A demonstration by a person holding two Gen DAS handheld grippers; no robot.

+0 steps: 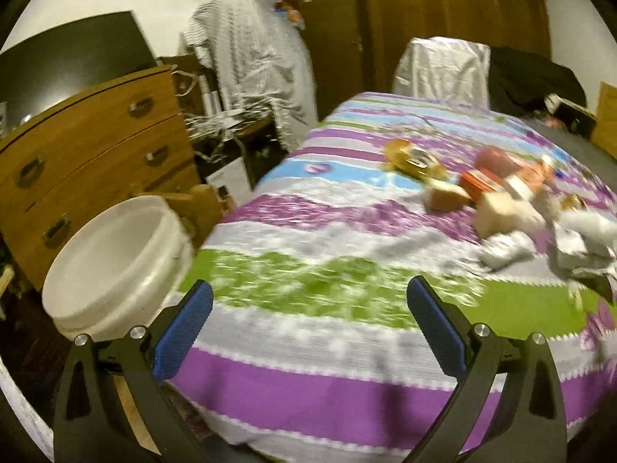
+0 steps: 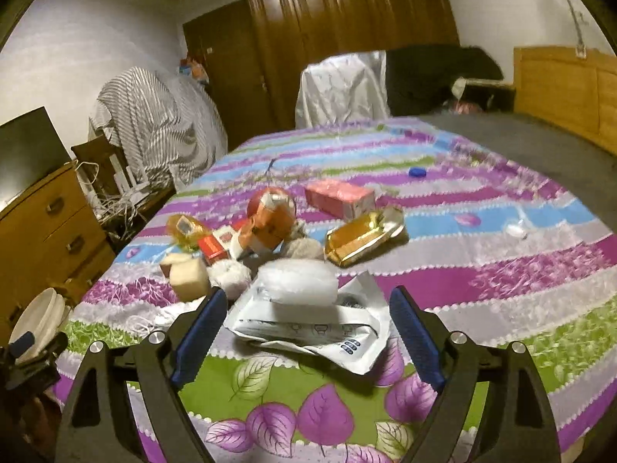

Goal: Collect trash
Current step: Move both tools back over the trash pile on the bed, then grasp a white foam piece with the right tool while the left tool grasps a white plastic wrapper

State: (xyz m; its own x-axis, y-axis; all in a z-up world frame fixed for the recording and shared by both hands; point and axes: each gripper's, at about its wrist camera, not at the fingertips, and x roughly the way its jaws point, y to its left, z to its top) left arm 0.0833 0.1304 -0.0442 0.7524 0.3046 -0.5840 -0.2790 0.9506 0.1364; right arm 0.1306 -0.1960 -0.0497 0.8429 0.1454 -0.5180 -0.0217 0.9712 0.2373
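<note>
Trash lies in a heap on the striped bedspread [image 2: 482, 281]: a white printed bag [image 2: 320, 335] with a clear air pillow [image 2: 300, 281] on it, a gold wrapper [image 2: 362, 237], a pink box [image 2: 339, 196], an orange carton [image 2: 270, 223], a beige block [image 2: 187, 276] and paper balls. My right gripper [image 2: 308, 308] is open, its blue pads either side of the white bag. My left gripper [image 1: 308, 301] is open and empty over the bed's edge. A white bucket [image 1: 115, 258] stands just left of it. The heap [image 1: 501, 200] shows at the right in the left wrist view.
A wooden dresser [image 1: 88, 154] stands left of the bed behind the bucket. Draped cloths cover furniture [image 2: 154, 123] and a chair [image 2: 339, 88] beyond the bed. A wooden wardrobe [image 2: 347, 31] and a headboard [image 2: 570, 92] lie further back. A blue cap [image 2: 417, 171] lies on the bedspread.
</note>
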